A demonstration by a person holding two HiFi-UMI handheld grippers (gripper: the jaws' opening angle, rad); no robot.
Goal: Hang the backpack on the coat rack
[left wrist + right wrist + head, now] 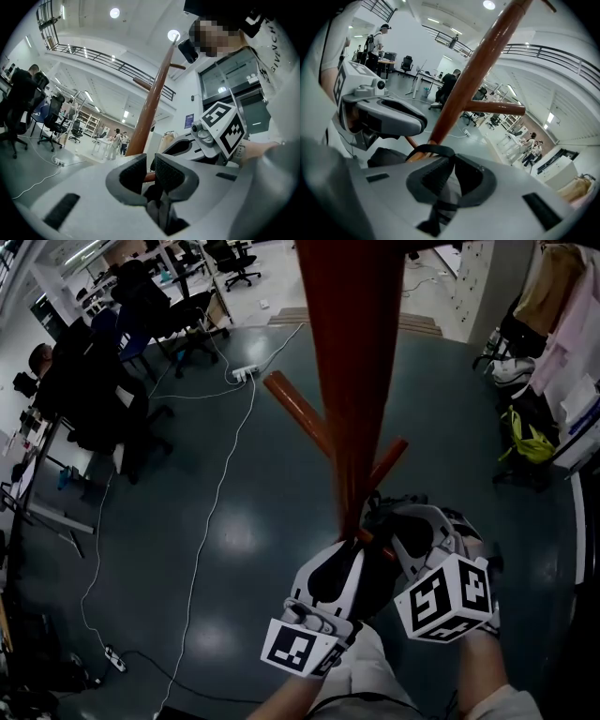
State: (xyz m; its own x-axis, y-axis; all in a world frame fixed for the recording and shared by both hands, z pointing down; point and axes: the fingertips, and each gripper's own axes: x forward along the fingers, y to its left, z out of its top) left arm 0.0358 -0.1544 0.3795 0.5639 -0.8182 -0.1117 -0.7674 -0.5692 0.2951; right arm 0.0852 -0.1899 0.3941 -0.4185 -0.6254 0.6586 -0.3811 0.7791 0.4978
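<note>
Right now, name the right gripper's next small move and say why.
Probably ease the right gripper down slightly, so the black strap loop pinched in its jaws settles onto the orange peg showing just under it. Whether the loop already circles the peg is unclear, so keep the grip.

Floor [234, 549]: dark, glossy, lamp glare reflected.
Office chairs [141, 315]: black, grouped by desks at 10 o'clock.
Power strip [244, 373]: white, laid at 11 o'clock.
Cable [212, 507]: white, trailed toward 7 o'clock.
Clothes [562, 324]: hung at 2 o'clock.
Ceiling lights [115, 13]: round, lit.
Railing [105, 58]: run along an upper gallery.
</note>
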